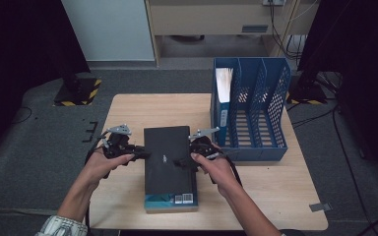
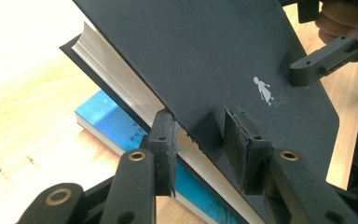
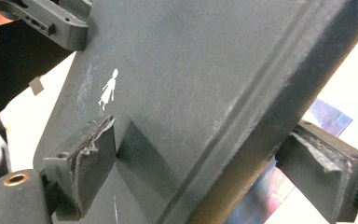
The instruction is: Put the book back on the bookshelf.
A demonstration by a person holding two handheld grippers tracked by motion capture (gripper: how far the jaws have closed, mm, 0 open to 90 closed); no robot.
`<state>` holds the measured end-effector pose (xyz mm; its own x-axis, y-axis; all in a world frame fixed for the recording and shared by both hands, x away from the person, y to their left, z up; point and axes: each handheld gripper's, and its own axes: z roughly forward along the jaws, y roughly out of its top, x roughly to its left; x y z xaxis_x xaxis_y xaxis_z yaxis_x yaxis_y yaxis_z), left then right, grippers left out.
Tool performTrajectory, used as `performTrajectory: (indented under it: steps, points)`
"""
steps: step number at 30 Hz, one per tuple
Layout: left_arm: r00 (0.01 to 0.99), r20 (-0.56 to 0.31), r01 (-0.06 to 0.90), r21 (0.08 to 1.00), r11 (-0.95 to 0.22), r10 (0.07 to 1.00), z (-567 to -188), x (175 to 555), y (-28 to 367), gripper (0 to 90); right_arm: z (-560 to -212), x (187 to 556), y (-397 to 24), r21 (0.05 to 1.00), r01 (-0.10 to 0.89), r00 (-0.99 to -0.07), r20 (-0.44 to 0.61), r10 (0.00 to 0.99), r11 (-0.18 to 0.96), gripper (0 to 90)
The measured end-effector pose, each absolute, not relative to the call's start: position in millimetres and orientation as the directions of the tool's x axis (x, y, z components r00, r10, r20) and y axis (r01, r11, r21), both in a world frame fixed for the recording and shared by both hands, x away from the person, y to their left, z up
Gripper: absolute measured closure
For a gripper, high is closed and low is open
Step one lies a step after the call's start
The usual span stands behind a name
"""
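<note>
A black hardcover book (image 1: 167, 157) with a small white figure on its cover is held a little above a blue book (image 1: 170, 199) that lies near the table's front edge. My left gripper (image 1: 140, 155) grips its left, page-side edge. In the left gripper view the jaws (image 2: 205, 135) clamp the black book (image 2: 205, 60), one pad on the cover and one below the pages, with the blue book (image 2: 112, 126) underneath. My right gripper (image 1: 184, 161) holds the spine side. In the right gripper view its pads (image 3: 93, 154) press the black book (image 3: 191, 84) from both faces.
A blue file rack (image 1: 256, 113) with several slots stands at the back right of the wooden table (image 1: 275, 191). Its leftmost slot holds a blue folder with white papers (image 1: 223, 98). Bare tabletop lies behind the books and at the front right.
</note>
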<state>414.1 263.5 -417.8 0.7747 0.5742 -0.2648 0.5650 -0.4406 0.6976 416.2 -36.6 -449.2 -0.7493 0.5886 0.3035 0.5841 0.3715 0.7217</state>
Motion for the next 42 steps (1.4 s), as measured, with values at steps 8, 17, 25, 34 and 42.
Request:
performTrajectory:
  steps: [8,17,25,34,42]
  points:
    - [0.782,-0.255,0.555,0.699,-0.45,0.569,-408.7,415.1,265.7,69.0,-436.9,419.7,-33.0,0.735,0.545,-0.771,0.251,0.585,0.404,14.1]
    - [0.79,-0.24,0.541,0.706,-0.457,0.565,-398.2,417.6,266.3,72.6,-426.2,427.0,-31.5,0.737,0.524,-0.781,0.216,0.587,0.426,17.0]
    - [0.773,-0.24,0.551,0.713,-0.433,0.587,-393.5,422.5,270.8,75.2,-417.9,433.0,-26.6,0.748,0.508,-0.78,0.19,0.597,0.426,19.4]
    - [0.774,-0.22,0.54,0.719,-0.437,0.594,-382.4,432.0,271.0,78.6,-411.4,445.8,-22.6,0.757,0.488,-0.778,0.15,0.61,0.435,22.0]
    - [0.774,-0.201,0.532,0.721,-0.445,0.6,-379.8,432.0,269.9,78.9,-409.6,448.9,-23.5,0.771,0.479,-0.775,0.147,0.614,0.42,23.2]
